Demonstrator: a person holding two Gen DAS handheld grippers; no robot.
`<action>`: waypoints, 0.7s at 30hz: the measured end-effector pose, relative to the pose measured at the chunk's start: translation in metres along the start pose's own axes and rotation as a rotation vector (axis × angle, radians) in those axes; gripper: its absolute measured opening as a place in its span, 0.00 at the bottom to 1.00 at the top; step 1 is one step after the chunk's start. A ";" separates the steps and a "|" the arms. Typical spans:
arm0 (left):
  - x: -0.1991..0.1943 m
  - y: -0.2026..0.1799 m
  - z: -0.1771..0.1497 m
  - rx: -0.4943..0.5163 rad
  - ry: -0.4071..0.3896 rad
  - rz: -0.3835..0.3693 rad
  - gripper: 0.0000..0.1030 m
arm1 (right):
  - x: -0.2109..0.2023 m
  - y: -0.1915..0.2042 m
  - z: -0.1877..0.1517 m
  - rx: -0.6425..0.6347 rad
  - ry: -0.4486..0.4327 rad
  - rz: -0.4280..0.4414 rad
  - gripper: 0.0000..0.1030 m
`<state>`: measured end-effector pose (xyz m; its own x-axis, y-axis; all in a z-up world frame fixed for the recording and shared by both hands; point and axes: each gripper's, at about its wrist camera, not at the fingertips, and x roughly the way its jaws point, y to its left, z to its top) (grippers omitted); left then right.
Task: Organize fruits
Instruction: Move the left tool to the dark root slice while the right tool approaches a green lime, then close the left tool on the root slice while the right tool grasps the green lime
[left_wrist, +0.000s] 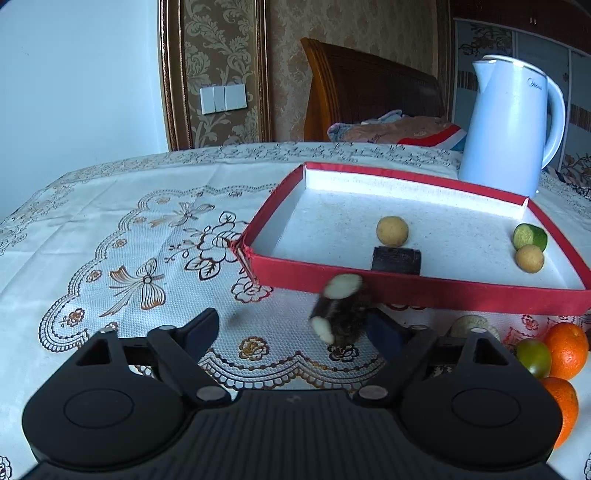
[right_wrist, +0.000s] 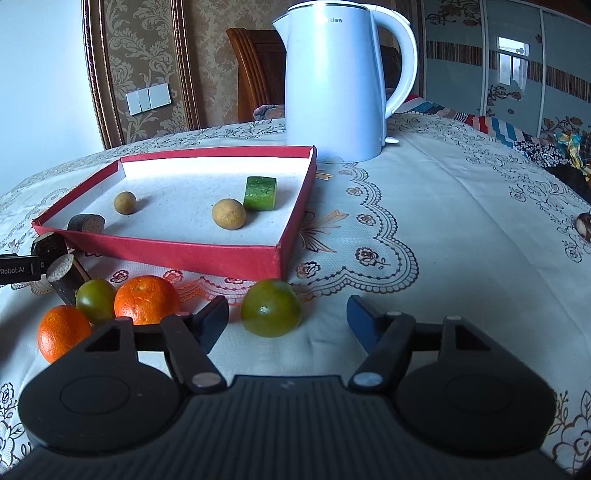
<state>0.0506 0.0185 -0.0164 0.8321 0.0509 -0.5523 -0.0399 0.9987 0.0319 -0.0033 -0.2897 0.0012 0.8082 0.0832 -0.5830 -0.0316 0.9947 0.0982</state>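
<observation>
A red box (left_wrist: 424, 290) (right_wrist: 177, 254) holds two tan round fruits (left_wrist: 392, 231) (right_wrist: 228, 213), a green cucumber piece (left_wrist: 530, 236) (right_wrist: 260, 193) and a dark sugarcane piece (left_wrist: 396, 260) (right_wrist: 85, 223). My left gripper (left_wrist: 295, 330) is open; a blurred dark sugarcane piece (left_wrist: 341, 314) is between its fingers, against the right one, in front of the box. My right gripper (right_wrist: 288, 317) is open, with a green citrus (right_wrist: 270, 308) between its fingers on the cloth. Two oranges (right_wrist: 146, 299) (right_wrist: 63, 332) and another green citrus (right_wrist: 96, 301) lie left of it.
A white electric kettle (right_wrist: 338, 85) (left_wrist: 509, 122) stands behind the box. A lace-patterned tablecloth (left_wrist: 129, 240) covers the table. Another sugarcane piece (right_wrist: 66, 277) lies by the oranges. A bed with a wooden headboard (left_wrist: 369, 85) is beyond the table.
</observation>
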 end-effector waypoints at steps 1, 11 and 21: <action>-0.002 -0.001 0.000 0.005 -0.009 -0.002 0.79 | 0.000 0.000 0.000 0.003 -0.001 0.002 0.68; -0.003 -0.009 0.000 0.055 -0.027 -0.036 0.64 | 0.000 0.001 0.000 -0.006 0.003 0.000 0.69; -0.001 -0.007 0.000 0.045 -0.012 -0.048 0.44 | 0.000 0.000 0.000 0.000 0.001 0.004 0.69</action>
<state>0.0498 0.0113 -0.0164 0.8389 0.0024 -0.5443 0.0251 0.9988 0.0429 -0.0038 -0.2893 0.0011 0.8072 0.0878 -0.5837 -0.0351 0.9943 0.1009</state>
